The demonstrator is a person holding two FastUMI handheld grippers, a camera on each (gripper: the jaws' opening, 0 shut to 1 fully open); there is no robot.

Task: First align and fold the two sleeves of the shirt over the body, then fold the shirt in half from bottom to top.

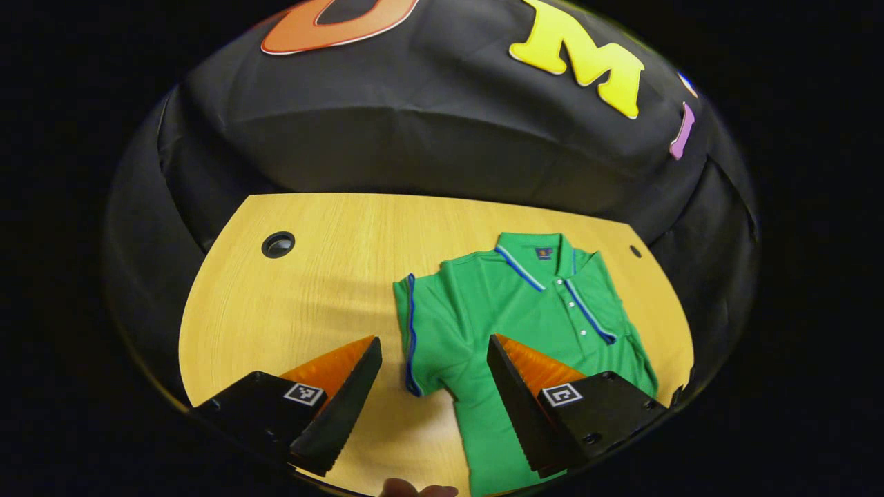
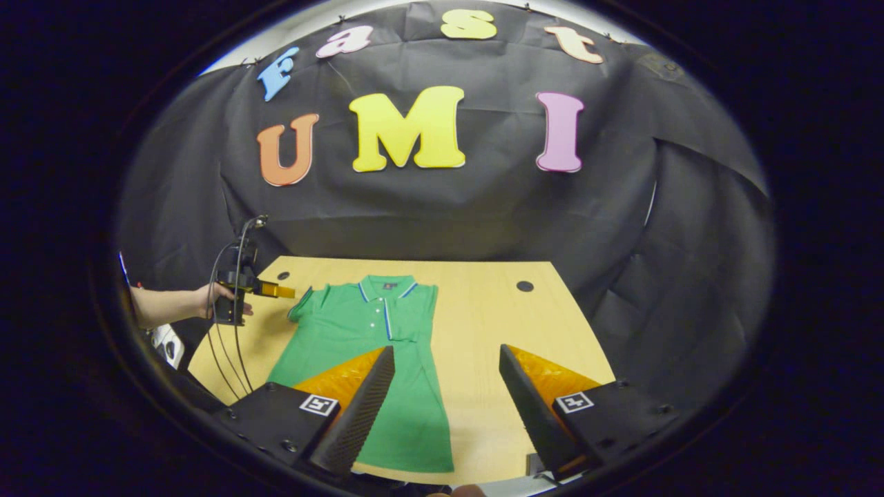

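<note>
A green polo shirt [image 1: 525, 324] with blue-and-white trim lies flat on the wooden table [image 1: 311, 290], collar at the far side. In the left gripper view its sleeve [image 1: 421, 331] sticks out sideways. My left gripper [image 1: 434, 342] hovers open over that sleeve, with nothing between its fingers. In the right gripper view the shirt [image 2: 366, 345] lies left of centre, and its right-hand sleeve [image 2: 414, 310] seems folded onto the body. My right gripper [image 2: 447, 348] is open above the table, just right of the shirt's edge. The left gripper [image 2: 273, 290] shows there too, beside the spread sleeve [image 2: 300, 304].
The table has round cable holes [image 1: 277, 244] [image 2: 525, 286] near its far edge. A person's hand [image 2: 207, 300] holds the left gripper, and cables [image 2: 231, 345] hang from it at the table's left edge. Black cloth walls close the booth behind and at both sides.
</note>
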